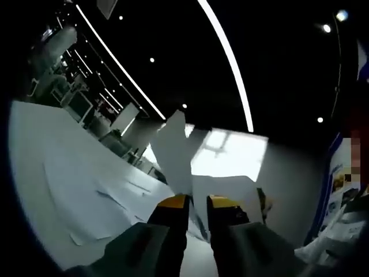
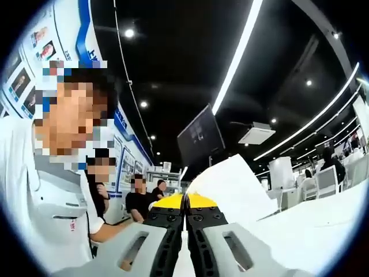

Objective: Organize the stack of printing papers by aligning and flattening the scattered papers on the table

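Note:
In the left gripper view, white printing paper [image 1: 176, 147] stands up out of the narrow gap between my left gripper's [image 1: 198, 202] yellow-tipped jaws, which pinch it; a second flap of paper [image 1: 228, 186] bends to the right. The white table [image 1: 34, 173] slopes away at left, with loose sheets [image 1: 118, 199] lying flat on it. In the right gripper view, my right gripper [image 2: 185, 201] has its jaws pressed together on white paper [image 2: 228, 187], which fans up and to the right past the tips. Both views tilt up toward the dark ceiling.
A person in a white shirt [image 2: 52, 213] is close at the left of the right gripper view, with seated people [image 2: 141, 202] behind. A hanging monitor [image 2: 200, 136] and chairs [image 2: 326, 179] are farther off. A blue-edged display wall [image 1: 340, 179] stands at right.

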